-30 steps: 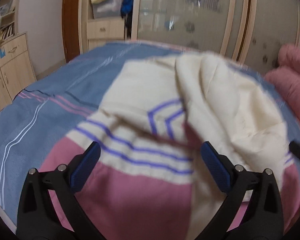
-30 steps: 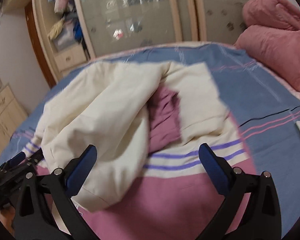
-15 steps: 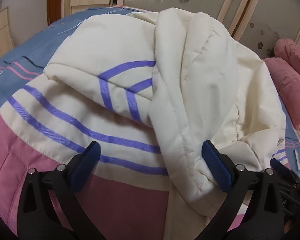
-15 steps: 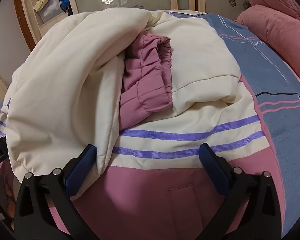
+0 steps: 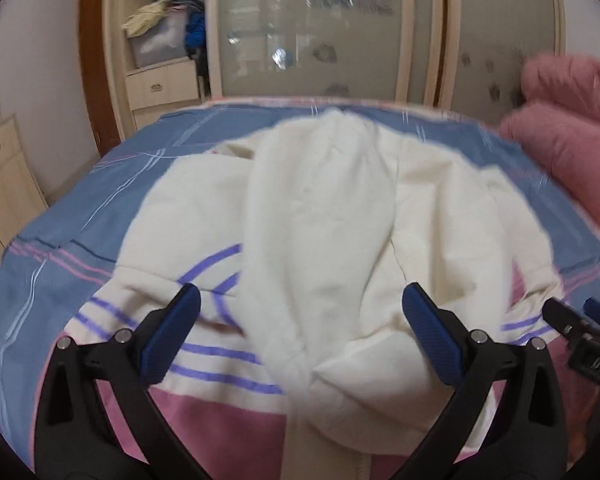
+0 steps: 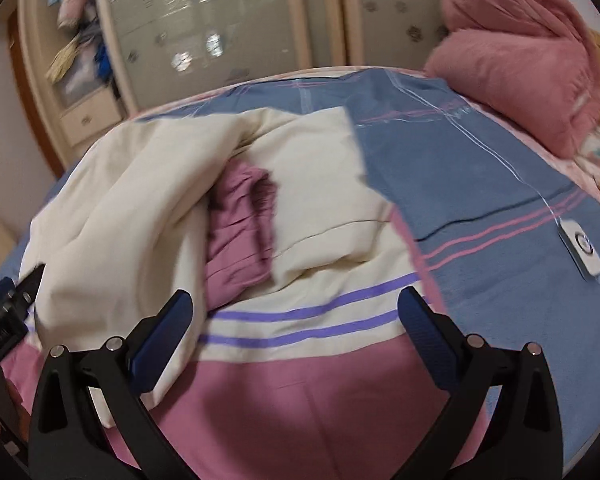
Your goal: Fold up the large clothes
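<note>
A padded jacket (image 5: 324,220), cream with purple stripes and a pink lower part, lies on the bed with both sleeves folded across its front. It also shows in the right wrist view (image 6: 312,208), where a pink cuff (image 6: 240,224) lies on the cream front. My left gripper (image 5: 300,328) is open and empty above the pink lower part. My right gripper (image 6: 296,328) is open and empty above the same part, further right. The right gripper's tip shows in the left wrist view (image 5: 580,332).
The blue striped bedsheet (image 6: 480,184) surrounds the jacket. Pink bedding (image 6: 516,52) is piled at the back right. A white controller (image 6: 582,250) with a cord lies on the sheet at right. A wardrobe (image 5: 320,28) and shelves of clothes (image 5: 160,28) stand behind the bed.
Both grippers dipped close over the jacket half a second ago and have pulled back and up. Both stayed open. The jacket lies as before.
</note>
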{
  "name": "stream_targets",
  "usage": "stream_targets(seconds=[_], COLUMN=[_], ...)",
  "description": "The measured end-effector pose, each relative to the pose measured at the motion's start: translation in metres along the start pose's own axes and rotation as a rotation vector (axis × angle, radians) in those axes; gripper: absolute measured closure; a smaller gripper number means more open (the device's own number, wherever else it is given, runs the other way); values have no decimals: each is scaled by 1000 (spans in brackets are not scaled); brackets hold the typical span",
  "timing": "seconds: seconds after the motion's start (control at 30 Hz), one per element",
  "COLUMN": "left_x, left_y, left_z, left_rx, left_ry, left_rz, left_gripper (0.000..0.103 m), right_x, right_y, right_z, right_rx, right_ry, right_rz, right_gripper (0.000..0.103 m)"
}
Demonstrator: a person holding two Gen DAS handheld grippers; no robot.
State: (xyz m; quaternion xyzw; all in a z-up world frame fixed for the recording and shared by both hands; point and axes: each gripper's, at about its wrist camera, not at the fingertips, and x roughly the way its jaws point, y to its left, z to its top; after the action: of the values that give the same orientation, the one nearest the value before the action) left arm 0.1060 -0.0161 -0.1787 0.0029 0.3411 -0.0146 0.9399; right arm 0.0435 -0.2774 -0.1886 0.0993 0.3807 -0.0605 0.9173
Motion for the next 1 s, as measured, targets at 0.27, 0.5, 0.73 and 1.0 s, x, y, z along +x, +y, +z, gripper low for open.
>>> stream_targets(seconds=[0.27, 0.5, 0.73, 1.0], left_x=[69, 50, -20, 18], left_y=[11, 5, 13, 56], left_z=[-25, -11, -3, -48], left_rx=[-158, -167, -60, -168], left_ry=[275, 217, -26, 206], left_rz=[-131, -97, -4, 2], left_gripper=[2, 2, 2, 2], right_x=[58, 46, -8, 43], right_y=[15, 9, 3, 31], right_z=[-17, -15, -2, -22], right_rx=[-132, -125, -78, -245], right_ry=[157, 157, 49, 206], right_rz=[-134, -99, -24, -106], right_gripper=[1, 1, 1, 1])
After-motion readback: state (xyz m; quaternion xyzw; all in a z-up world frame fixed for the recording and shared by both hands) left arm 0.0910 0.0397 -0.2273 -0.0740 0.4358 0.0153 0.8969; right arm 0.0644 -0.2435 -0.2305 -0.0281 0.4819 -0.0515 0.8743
